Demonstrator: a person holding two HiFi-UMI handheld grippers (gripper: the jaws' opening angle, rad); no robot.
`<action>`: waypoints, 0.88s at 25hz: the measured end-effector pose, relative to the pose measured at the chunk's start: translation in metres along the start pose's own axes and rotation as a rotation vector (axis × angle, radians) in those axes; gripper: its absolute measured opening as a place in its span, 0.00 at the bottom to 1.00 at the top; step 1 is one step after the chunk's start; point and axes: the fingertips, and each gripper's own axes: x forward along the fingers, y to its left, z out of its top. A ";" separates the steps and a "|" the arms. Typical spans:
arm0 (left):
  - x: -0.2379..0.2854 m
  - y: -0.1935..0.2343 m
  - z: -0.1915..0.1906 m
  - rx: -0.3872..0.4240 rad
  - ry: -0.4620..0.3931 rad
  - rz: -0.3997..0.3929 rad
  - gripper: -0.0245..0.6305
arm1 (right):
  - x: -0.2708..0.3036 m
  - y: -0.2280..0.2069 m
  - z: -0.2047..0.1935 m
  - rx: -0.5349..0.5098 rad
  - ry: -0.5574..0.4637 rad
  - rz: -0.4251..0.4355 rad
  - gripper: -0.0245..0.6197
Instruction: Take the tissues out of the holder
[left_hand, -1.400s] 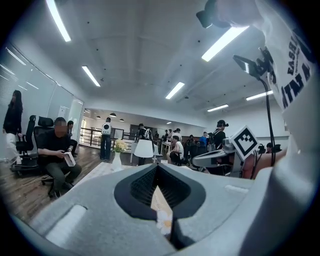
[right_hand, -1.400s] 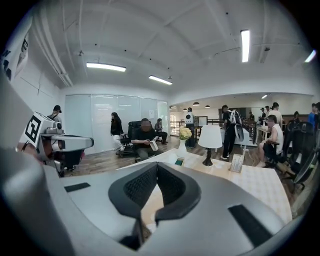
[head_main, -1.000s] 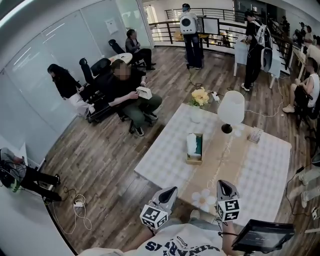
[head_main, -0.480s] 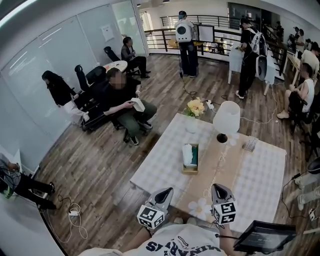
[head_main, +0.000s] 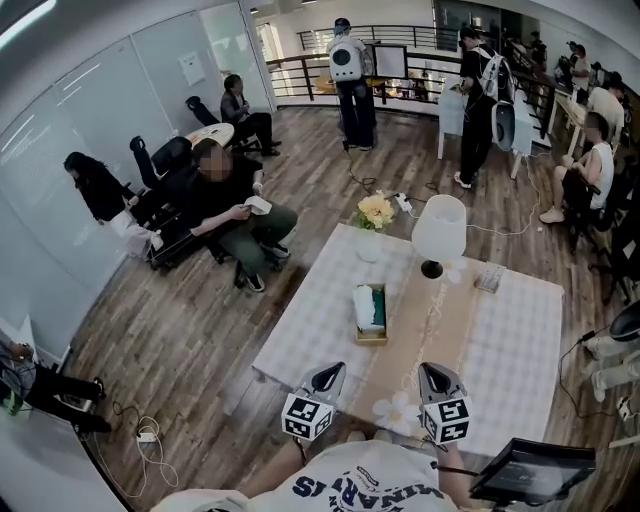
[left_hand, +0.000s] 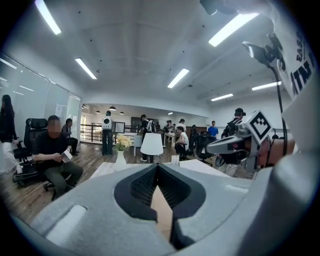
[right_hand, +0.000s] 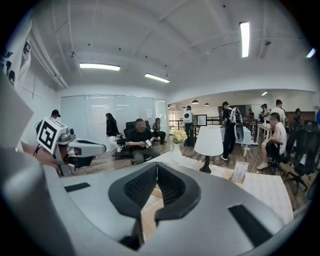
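Down at the near edge of the head view, the left gripper (head_main: 329, 371) and the right gripper (head_main: 431, 368), each grey with a black-and-white marker cube, hover side by side over the near end of the long table under a white chequered cloth (head_main: 310, 330). Each gripper's own view shows its tongs pressed together at the tips, the left one's ribbed dark pads (left_hand: 144, 186) and the right one's ribbed dark pads (right_hand: 138, 188) meeting with nothing caught between them. Between the two grippers a white flower-shaped mat (head_main: 396, 411) lies on the beige runner (head_main: 432, 325) that runs along the middle of the table. Further up, well apart from both grippers, the small open-topped wooden tissue holder (head_main: 371, 340) sits at the runner's left edge. The white tissues (head_main: 365, 304) stand up out of its top, filling its left side, with something green along the right. Beyond the holder a clear glass vase (head_main: 368, 250) carries a bunch of pale yellow flowers (head_main: 376, 210), and to its right stands a white-shaded table lamp on a dark foot (head_main: 438, 228). A small upright card stand (head_main: 488, 278) sits right of the lamp. Past the table, people sit and stand about on the wooden floor (head_main: 180, 320).
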 end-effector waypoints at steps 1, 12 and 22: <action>0.009 0.005 -0.004 0.010 0.020 0.001 0.04 | -0.003 -0.003 -0.001 0.005 0.003 -0.009 0.05; 0.126 0.044 -0.065 0.065 0.277 -0.012 0.11 | -0.054 -0.056 -0.035 0.078 0.039 -0.196 0.05; 0.238 0.069 -0.166 0.251 0.625 -0.012 0.31 | -0.103 -0.087 -0.058 0.130 0.080 -0.343 0.05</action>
